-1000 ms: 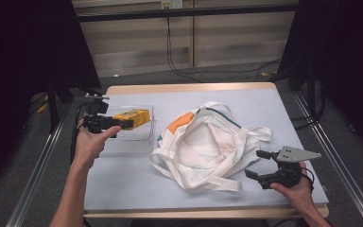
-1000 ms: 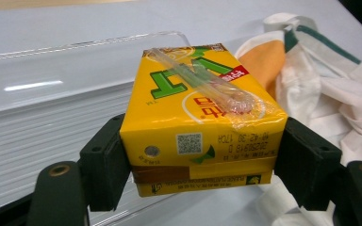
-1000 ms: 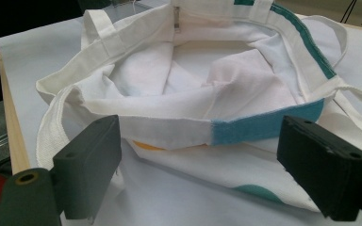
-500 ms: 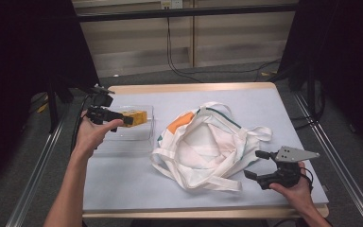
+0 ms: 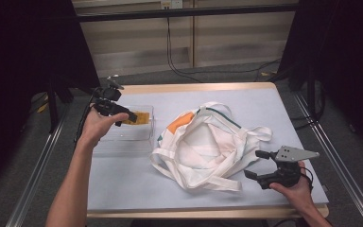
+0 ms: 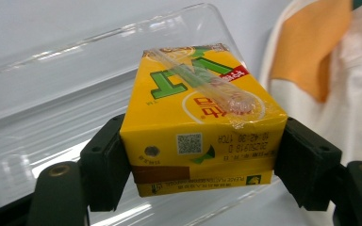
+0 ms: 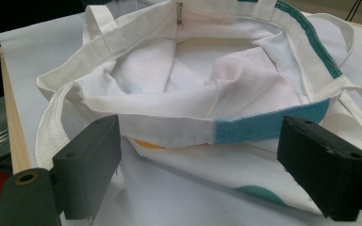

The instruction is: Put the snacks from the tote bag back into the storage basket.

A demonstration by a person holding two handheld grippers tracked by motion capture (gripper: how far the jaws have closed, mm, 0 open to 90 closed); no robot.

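From above my side one camera looks forward and down over the whole bench (image 5: 123,189), while my left tool's camera sits close on the carton (image 6: 198,122) and my right's close on the bag (image 7: 207,94), both seen from above too.

Table (image 5: 283,109) w/ pale grey-blue top and light wood edge, metal rails along its L side (image 5: 42,165) and R side (image 5: 340,161). Behind it a beige panelled wall (image 5: 227,38); black cable (image 5: 168,42) hangs from a small box (image 5: 172,4) at top, then runs across the grey floor (image 5: 246,71). Black curtains at far L (image 5: 23,56) & far R (image 5: 345,56).
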